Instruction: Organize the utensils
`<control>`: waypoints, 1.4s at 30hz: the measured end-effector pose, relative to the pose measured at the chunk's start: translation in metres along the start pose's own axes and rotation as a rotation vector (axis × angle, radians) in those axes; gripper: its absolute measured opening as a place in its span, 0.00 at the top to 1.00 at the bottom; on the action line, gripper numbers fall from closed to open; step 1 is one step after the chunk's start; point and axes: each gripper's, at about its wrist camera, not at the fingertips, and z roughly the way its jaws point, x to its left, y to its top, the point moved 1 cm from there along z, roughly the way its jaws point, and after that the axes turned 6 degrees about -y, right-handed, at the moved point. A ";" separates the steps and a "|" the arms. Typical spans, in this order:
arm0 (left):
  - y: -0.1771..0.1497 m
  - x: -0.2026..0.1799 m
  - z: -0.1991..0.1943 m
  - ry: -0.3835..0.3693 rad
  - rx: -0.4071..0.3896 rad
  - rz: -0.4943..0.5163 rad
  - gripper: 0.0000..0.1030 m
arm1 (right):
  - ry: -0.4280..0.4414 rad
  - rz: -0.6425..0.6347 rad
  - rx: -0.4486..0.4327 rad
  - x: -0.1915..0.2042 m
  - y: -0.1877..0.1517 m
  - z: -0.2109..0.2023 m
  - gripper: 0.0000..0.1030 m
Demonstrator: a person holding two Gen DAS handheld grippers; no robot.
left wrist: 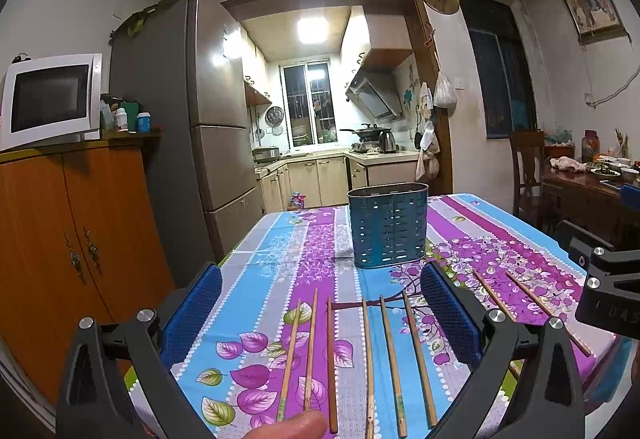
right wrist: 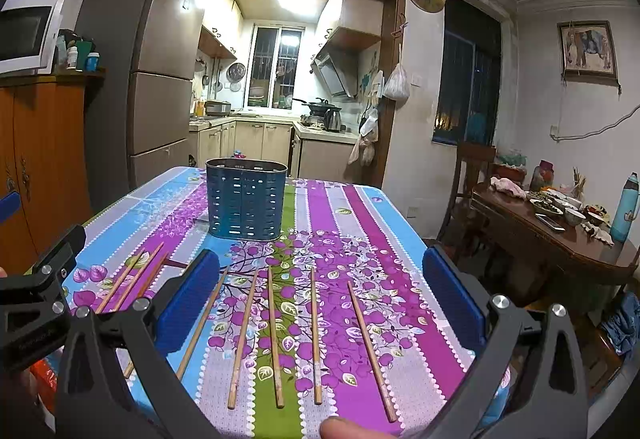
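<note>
eight loose chopsticks [right wrist: 273,335] on the flowery tablecloth [right wrist: 360,239], one blue holder [right wrist: 245,199], no readable labels, left gripper [left wrist: 320,319] and right gripper [right wrist: 320,303] both spread wide, pinching nothing

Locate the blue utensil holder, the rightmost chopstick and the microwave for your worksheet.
blue utensil holder [right wrist: 246,205], right wrist view, front slotted wall.
rightmost chopstick [right wrist: 371,351], right wrist view, mid-shaft.
microwave [left wrist: 50,103], left wrist view, door glass.

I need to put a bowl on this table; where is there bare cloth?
Free: the cloth right of the blue utensil holder out to the table's far right edge, and the strip left of it. Crowded: the near half, where chopsticks lie in a row under both open grippers.
</note>
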 end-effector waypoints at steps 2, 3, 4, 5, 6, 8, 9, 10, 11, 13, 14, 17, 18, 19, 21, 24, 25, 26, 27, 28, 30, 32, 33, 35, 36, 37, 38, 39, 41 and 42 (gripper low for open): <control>0.000 0.000 0.001 0.001 0.000 0.002 0.03 | 0.003 -0.011 -0.002 0.000 0.000 0.002 0.05; 0.000 0.001 0.000 0.000 0.000 0.001 0.03 | 0.003 -0.012 0.000 0.001 0.000 0.002 0.05; 0.000 0.000 0.000 0.002 0.000 0.003 0.03 | 0.003 -0.013 0.000 0.002 0.000 0.003 0.05; 0.000 0.000 0.000 0.001 0.000 0.003 0.03 | 0.003 -0.013 0.001 0.002 0.000 0.003 0.05; 0.000 0.000 0.000 0.001 0.000 0.004 0.03 | 0.004 -0.014 0.002 0.003 0.000 0.004 0.05; -0.001 0.001 0.001 0.000 0.002 0.003 0.03 | 0.003 -0.015 0.002 0.003 0.000 0.004 0.05; -0.002 0.002 0.001 0.000 0.002 0.004 0.03 | 0.002 -0.015 0.004 0.003 -0.001 0.004 0.05; -0.002 0.001 0.001 0.000 0.002 0.005 0.03 | 0.004 -0.015 0.003 0.003 -0.001 0.004 0.05; -0.001 0.001 0.001 0.001 0.002 0.004 0.03 | 0.005 -0.015 0.005 0.003 -0.002 0.004 0.05; -0.001 0.001 0.001 0.000 0.003 0.004 0.03 | 0.005 -0.023 0.008 0.005 -0.002 0.005 0.05; -0.002 0.001 0.001 0.000 0.003 0.004 0.03 | 0.005 -0.024 0.009 0.006 -0.002 0.005 0.05; -0.002 0.001 0.001 0.000 0.002 0.006 0.03 | 0.004 -0.025 0.008 0.006 -0.001 0.005 0.05; -0.001 0.003 0.001 -0.004 -0.001 0.013 0.03 | 0.002 -0.026 0.009 0.006 -0.001 0.005 0.05; -0.001 0.006 -0.001 -0.004 -0.004 0.015 0.03 | 0.002 -0.025 0.010 0.006 -0.001 0.005 0.05; 0.001 0.020 -0.004 0.010 -0.017 -0.003 0.03 | -0.002 -0.019 0.009 0.004 -0.001 0.005 0.05; 0.002 0.054 -0.009 0.072 -0.019 -0.037 0.03 | 0.001 -0.007 0.000 -0.006 0.001 0.005 0.05; 0.002 0.071 -0.011 0.112 -0.018 -0.056 0.03 | -0.005 -0.003 -0.005 -0.010 0.002 0.007 0.05; 0.001 0.086 -0.013 0.138 -0.012 -0.069 0.03 | -0.014 0.009 -0.014 -0.015 0.003 0.007 0.05; 0.000 0.095 -0.014 0.147 -0.007 -0.073 0.03 | -0.016 0.023 -0.023 -0.021 0.003 0.008 0.05; -0.001 0.107 -0.016 0.152 0.005 -0.071 0.03 | -0.018 0.050 -0.032 -0.029 0.005 0.008 0.05; -0.005 0.124 -0.019 0.175 0.019 -0.071 0.03 | -0.021 0.108 -0.024 -0.046 0.006 0.012 0.05; -0.012 0.139 -0.028 0.183 0.005 -0.102 0.03 | -0.004 0.158 0.022 -0.062 0.006 0.019 0.05; -0.014 0.141 -0.031 0.175 0.002 -0.116 0.03 | 0.014 0.182 0.049 -0.068 0.003 0.022 0.05; -0.026 0.148 -0.037 0.139 -0.010 -0.174 0.03 | 0.087 0.249 0.115 -0.081 -0.003 0.029 0.05; -0.035 0.149 -0.038 0.138 -0.009 -0.211 0.03 | 0.136 0.301 0.147 -0.086 -0.010 0.033 0.05; -0.042 0.146 -0.037 0.140 0.001 -0.238 0.03 | 0.184 0.342 0.165 -0.089 -0.018 0.033 0.05; -0.053 0.146 -0.037 0.126 0.027 -0.266 0.03 | 0.225 0.371 0.181 -0.090 -0.026 0.034 0.05; -0.059 0.142 -0.035 0.109 0.056 -0.273 0.03 | 0.253 0.378 0.204 -0.088 -0.036 0.036 0.05; -0.078 0.131 -0.030 0.072 0.140 -0.280 0.03 | 0.271 0.348 0.256 -0.080 -0.054 0.038 0.05; -0.087 0.126 -0.028 0.060 0.173 -0.285 0.03 | 0.283 0.334 0.280 -0.076 -0.066 0.039 0.05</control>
